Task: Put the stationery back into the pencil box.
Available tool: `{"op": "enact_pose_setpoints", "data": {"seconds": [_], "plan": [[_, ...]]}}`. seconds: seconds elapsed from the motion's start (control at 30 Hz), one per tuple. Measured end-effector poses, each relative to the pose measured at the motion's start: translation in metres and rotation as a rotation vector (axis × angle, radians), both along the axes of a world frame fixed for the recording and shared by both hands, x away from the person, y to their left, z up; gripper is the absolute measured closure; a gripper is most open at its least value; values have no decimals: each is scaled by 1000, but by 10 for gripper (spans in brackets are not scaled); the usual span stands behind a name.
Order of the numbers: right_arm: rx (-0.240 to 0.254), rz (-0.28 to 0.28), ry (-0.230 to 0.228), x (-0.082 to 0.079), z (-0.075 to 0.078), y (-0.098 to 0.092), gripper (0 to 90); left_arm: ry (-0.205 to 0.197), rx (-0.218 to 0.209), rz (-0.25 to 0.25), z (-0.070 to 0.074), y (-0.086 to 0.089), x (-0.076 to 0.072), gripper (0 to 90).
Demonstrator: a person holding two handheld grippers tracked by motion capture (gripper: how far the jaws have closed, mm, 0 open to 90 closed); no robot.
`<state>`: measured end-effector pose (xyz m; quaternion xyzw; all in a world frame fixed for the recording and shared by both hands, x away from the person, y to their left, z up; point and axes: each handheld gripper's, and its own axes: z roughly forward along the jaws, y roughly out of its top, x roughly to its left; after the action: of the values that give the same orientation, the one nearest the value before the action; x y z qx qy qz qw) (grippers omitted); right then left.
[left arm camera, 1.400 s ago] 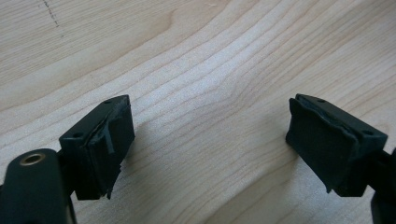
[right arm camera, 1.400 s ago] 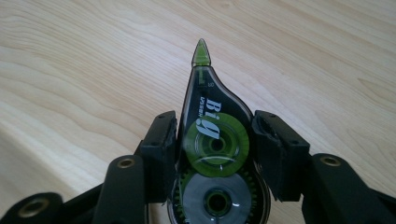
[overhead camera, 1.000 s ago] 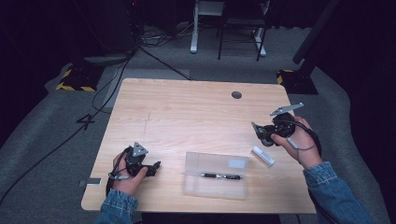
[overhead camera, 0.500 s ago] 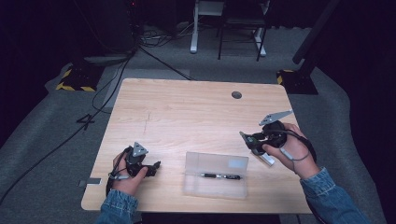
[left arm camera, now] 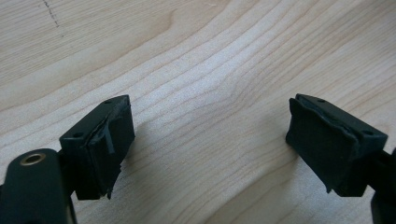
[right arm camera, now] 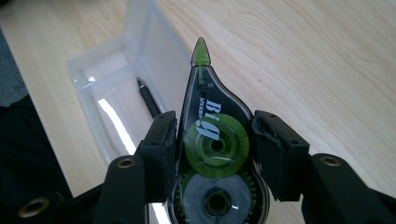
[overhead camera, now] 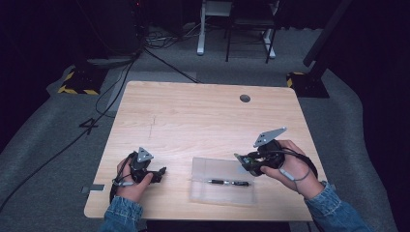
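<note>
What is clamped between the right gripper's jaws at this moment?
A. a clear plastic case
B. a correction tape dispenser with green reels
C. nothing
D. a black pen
B: in the right gripper view both pads of the right gripper press the sides of the correction tape dispenser, while the black pen lies in the clear case.

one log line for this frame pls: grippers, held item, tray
left gripper: open, on table | right gripper: shut on correction tape, at tray edge | clear tray: holds pen
</note>
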<state>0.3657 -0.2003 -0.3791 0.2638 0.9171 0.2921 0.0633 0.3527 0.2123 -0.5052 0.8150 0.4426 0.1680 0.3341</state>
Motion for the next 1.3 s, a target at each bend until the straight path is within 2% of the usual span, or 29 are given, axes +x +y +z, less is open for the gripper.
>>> {"op": "enact_pose_setpoints", "data": {"seconds": [0.13,0.47,0.9,1.3], "plan": [[-17,49,17,-8,-8,8,516,0,0,1,0,0,0,150],[-53,129,67,-20,-30,20,516,-2,2,0,0,0,0,150],[-82,196,114,-29,-55,28,516,0,0,0,0,0,0,150],[-110,232,139,-31,-68,31,516,0,0,1,0,0,0,150]]}}
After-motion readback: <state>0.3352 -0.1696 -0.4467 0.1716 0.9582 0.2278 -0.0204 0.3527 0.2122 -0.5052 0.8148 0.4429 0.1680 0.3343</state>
